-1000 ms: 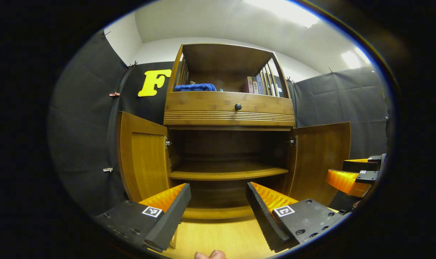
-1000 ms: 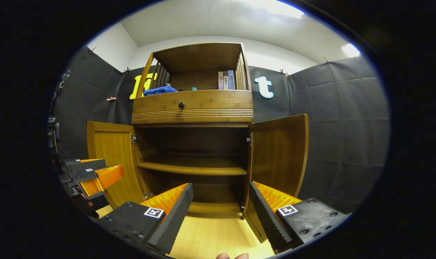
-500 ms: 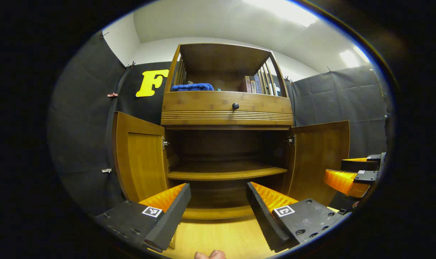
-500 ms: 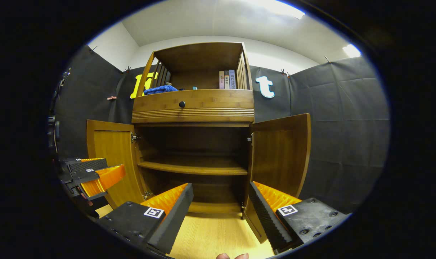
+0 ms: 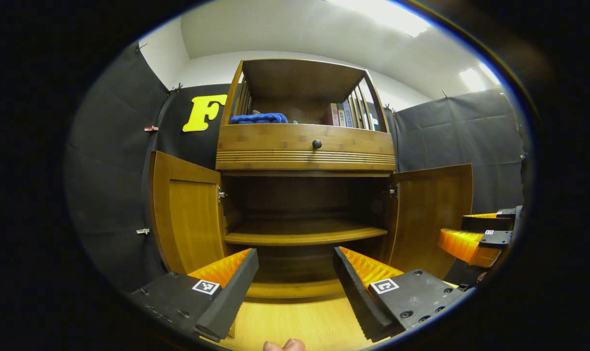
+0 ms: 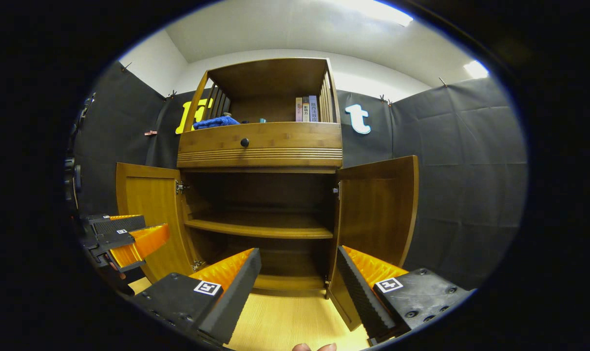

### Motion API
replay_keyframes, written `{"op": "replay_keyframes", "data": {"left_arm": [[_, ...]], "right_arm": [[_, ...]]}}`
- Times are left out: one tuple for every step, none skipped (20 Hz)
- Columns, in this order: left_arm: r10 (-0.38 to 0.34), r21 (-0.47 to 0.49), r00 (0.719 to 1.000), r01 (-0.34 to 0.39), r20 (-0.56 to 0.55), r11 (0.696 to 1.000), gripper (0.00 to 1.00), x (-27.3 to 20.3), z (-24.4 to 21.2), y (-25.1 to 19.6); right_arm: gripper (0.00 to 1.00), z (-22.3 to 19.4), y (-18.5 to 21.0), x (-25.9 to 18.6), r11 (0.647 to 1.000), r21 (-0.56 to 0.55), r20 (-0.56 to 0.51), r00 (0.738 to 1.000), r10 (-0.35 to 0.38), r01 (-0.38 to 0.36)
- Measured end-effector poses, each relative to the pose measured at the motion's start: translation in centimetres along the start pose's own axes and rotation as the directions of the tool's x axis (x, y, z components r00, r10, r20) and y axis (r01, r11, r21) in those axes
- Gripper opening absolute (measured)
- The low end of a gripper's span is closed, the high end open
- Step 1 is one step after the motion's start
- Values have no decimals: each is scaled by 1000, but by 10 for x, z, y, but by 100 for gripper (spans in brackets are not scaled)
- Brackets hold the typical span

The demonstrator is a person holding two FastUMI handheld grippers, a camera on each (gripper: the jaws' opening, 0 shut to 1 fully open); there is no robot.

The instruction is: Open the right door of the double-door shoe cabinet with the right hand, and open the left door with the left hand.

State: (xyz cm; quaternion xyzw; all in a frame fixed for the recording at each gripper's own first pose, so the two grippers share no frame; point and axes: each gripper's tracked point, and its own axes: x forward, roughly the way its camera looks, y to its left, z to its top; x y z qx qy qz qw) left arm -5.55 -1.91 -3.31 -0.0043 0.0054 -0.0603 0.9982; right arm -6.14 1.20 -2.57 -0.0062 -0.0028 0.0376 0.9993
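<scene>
Before us stands the cabinet (image 5: 305, 146), with both doors swung wide: the left door (image 5: 185, 214) at the left of the left gripper view, the right door (image 6: 377, 214) right of centre in the right gripper view. We judge the task as good as done; what is left is to back away cleanly.

Our left gripper (image 5: 295, 282) has its fingers spread apart with nothing between them, aimed at the lower opening, well apart from either door. Our right gripper (image 6: 298, 285) is likewise spread and empty; the bottom corner of the right door sits just behind its right finger, though we cannot tell whether they touch. To finish well, we would draw both grippers straight back, keep the fingers spread so nothing catches, and take care that the right one does not nudge its door shut. We would not push the doors further; their hinges look near full swing.

Each door is a tall panel, long axis upright, hinged at the cabinet's outer edge. Both stand roughly square to the cabinet front, free edges pointing out toward us, inner faces turned to each other across the opening. Inside, a shelf (image 5: 304, 233) runs crosswise. Above the doors sit a drawer with a knob (image 5: 316, 144), a blue cloth (image 5: 258, 118) and books (image 6: 306, 108).
</scene>
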Motion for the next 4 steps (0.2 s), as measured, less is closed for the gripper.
{"op": "replay_keyframes", "data": {"left_arm": [[2, 1, 1000, -2, 1, 1000, 96, 0, 1, 0], [0, 0, 1000, 0, 3, 1000, 96, 0, 1, 0], [-1, -1, 1000, 1, 4, 1000, 96, -1, 2, -1], [-1, -2, 1000, 1, 2, 1000, 97, -1, 0, -1]], "right_arm": [[99, 0, 0, -1, 1000, -1, -1, 1000, 1, -1], [96, 0, 1, -1, 1000, -1, 0, 1000, 1, -1], [94, 0, 1, -1, 1000, 0, 1, 1000, 1, -1], [94, 0, 0, -1, 1000, 0, 0, 1000, 1, -1]]}}
